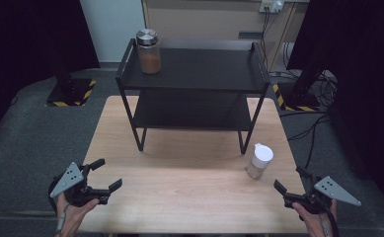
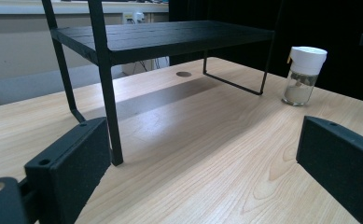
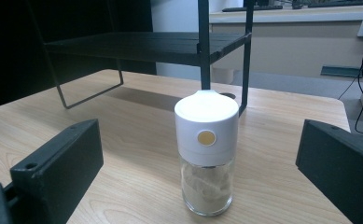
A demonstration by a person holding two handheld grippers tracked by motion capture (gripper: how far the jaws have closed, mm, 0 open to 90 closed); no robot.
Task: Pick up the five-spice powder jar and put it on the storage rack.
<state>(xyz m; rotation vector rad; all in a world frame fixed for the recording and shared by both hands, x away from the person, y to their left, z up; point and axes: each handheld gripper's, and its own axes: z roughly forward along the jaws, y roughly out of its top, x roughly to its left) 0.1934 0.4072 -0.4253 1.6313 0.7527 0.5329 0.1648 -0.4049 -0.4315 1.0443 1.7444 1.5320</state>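
Pale wooden table (image 1: 189,197): your right gripper (image 1: 294,189), jaws spread and empty, faces the white-capped glass shaker jar (image 3: 206,154); probably slippery and breakable, so grip the cap.

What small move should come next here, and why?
Probably ease the right gripper forward toward the white-capped jar. Its jaws stand open and the jar is upright on the table just ahead, centred between them in the right gripper view but not yet between the pads. The left gripper is open too, but farther away.
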